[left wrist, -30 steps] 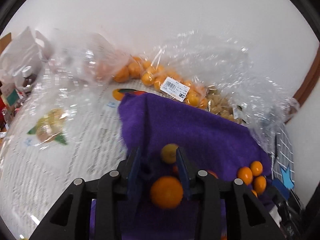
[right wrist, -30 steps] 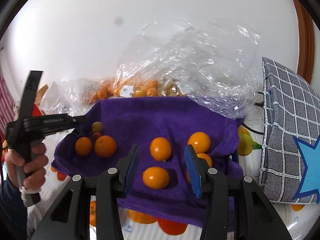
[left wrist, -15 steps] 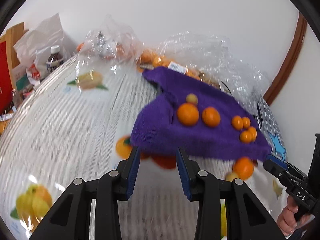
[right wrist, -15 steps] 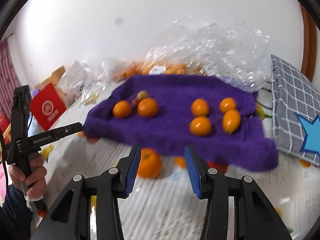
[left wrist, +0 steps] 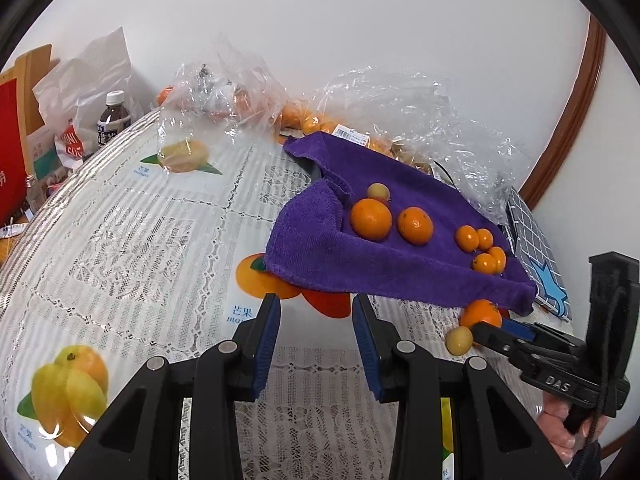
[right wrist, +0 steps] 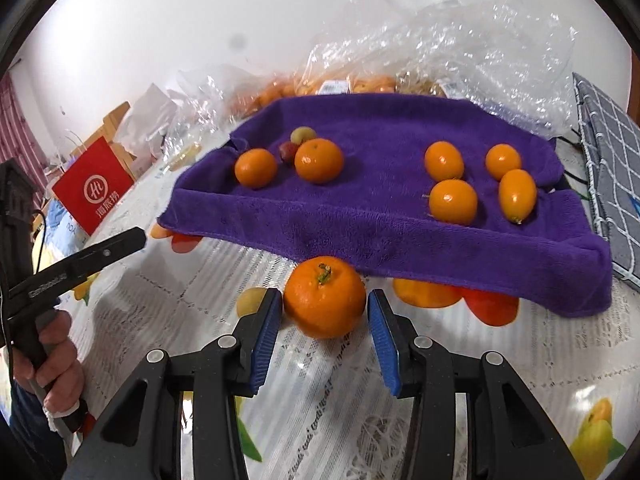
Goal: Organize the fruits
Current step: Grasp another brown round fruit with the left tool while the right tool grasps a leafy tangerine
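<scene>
Right gripper (right wrist: 322,312) spreading around loose orange (right wrist: 325,297); pads not yet pressing; orange sitting between fingertips, just before purple towel (right wrist: 360,220) edge; left gripper (left wrist: 316,320) empty, parted, hovering farther off.

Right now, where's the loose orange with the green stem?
In the right wrist view, the orange sits on the tablecloth just in front of the purple towel, between the right tongs' open jaws, untouched.
</scene>
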`<action>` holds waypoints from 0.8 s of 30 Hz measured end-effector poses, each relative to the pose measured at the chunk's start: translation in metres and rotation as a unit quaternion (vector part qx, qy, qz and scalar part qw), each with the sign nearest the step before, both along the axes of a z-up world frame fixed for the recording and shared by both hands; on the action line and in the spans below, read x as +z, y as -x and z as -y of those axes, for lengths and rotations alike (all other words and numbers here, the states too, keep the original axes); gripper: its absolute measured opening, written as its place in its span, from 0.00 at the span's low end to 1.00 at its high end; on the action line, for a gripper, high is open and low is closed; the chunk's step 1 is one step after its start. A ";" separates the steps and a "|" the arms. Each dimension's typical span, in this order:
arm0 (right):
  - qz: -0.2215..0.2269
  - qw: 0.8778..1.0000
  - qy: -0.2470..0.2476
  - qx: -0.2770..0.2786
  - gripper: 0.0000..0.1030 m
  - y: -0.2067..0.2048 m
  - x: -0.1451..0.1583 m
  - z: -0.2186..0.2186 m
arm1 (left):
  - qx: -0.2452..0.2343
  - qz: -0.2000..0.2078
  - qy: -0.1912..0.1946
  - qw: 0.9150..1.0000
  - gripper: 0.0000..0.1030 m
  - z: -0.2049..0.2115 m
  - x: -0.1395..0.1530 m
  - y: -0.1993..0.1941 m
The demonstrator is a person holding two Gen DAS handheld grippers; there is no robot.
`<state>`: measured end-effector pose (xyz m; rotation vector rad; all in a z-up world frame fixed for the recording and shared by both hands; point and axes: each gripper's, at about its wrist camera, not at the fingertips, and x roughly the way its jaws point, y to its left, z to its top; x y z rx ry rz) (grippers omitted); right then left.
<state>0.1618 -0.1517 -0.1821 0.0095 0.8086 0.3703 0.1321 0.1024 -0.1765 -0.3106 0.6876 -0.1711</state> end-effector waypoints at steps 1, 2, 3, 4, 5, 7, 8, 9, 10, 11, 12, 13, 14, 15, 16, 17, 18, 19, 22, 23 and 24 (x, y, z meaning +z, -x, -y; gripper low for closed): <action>-0.005 1.000 0.001 0.000 0.43 -0.003 -0.001 -0.002 | -0.001 -0.001 0.000 1.000 0.34 0.001 0.000 0.000; -0.010 1.000 0.003 0.000 0.43 -0.006 -0.003 -0.003 | -0.002 0.000 0.000 1.000 0.34 0.001 0.000 0.000; -0.011 1.000 0.004 0.000 0.42 -0.006 -0.004 -0.003 | -0.003 0.002 -0.001 1.000 0.34 0.002 0.000 0.001; -0.009 1.000 0.005 0.000 0.41 -0.007 -0.004 -0.004 | -0.004 0.004 -0.004 1.000 0.34 0.003 0.001 0.002; -0.008 1.000 0.004 0.001 0.41 -0.006 -0.003 -0.003 | -0.004 0.003 -0.007 1.000 0.34 0.004 0.000 0.002; -0.006 1.000 -0.007 0.002 0.41 -0.003 -0.002 0.002 | -0.007 -0.001 -0.006 1.000 0.34 0.005 -0.001 0.001; -0.004 1.000 -0.013 -0.001 0.41 0.000 -0.001 0.006 | -0.006 -0.003 -0.005 1.000 0.34 0.004 -0.001 0.001; -0.002 1.000 -0.013 -0.005 0.41 0.001 0.000 0.010 | -0.006 -0.003 -0.004 1.000 0.34 0.004 -0.001 0.000; 0.003 1.000 -0.011 -0.012 0.41 0.004 0.002 0.015 | -0.007 -0.003 -0.003 1.000 0.34 0.004 -0.002 0.001; 0.011 1.000 -0.005 -0.021 0.41 0.009 0.004 0.022 | -0.008 -0.002 -0.003 1.000 0.34 0.004 -0.001 0.001; 0.018 1.000 0.000 -0.026 0.41 0.013 0.006 0.028 | -0.011 -0.002 -0.003 1.000 0.34 0.005 -0.001 0.001; 0.025 0.999 0.005 -0.033 0.41 0.019 0.007 0.035 | -0.015 -0.001 -0.003 1.000 0.34 0.006 -0.001 0.001; 0.031 0.999 0.010 -0.040 0.41 0.024 0.009 0.044 | -0.019 -0.001 -0.003 1.000 0.34 0.007 -0.001 0.001; 0.034 0.998 0.014 -0.045 0.41 0.027 0.010 0.052 | -0.023 -0.001 -0.002 1.000 0.34 0.008 -0.001 0.001; 0.038 0.998 0.019 -0.054 0.41 0.031 0.010 0.062 | -0.028 -0.001 -0.002 1.000 0.34 0.009 -0.001 0.001; 0.040 0.997 0.022 -0.060 0.41 0.034 0.010 0.069 | -0.033 0.000 -0.002 0.999 0.34 0.011 -0.001 0.001; 0.042 0.996 0.025 -0.068 0.41 0.038 0.009 0.079 | -0.037 0.000 -0.002 0.999 0.34 0.012 -0.001 0.001; 0.043 0.996 0.028 -0.077 0.41 0.041 0.007 0.088 | -0.044 0.001 -0.003 0.999 0.34 0.015 -0.001 0.002; 0.042 0.994 0.036 -0.097 0.41 0.050 0.003 0.108 | -0.070 0.004 -0.001 0.998 0.34 0.025 0.000 0.005; 0.039 0.994 0.032 -0.100 0.41 0.053 0.002 0.115 | -0.077 0.003 -0.002 0.997 0.34 0.031 0.000 0.006; 0.040 0.994 0.028 -0.102 0.41 0.056 0.002 0.120 | -0.085 -0.001 -0.002 0.996 0.34 0.038 0.000 0.006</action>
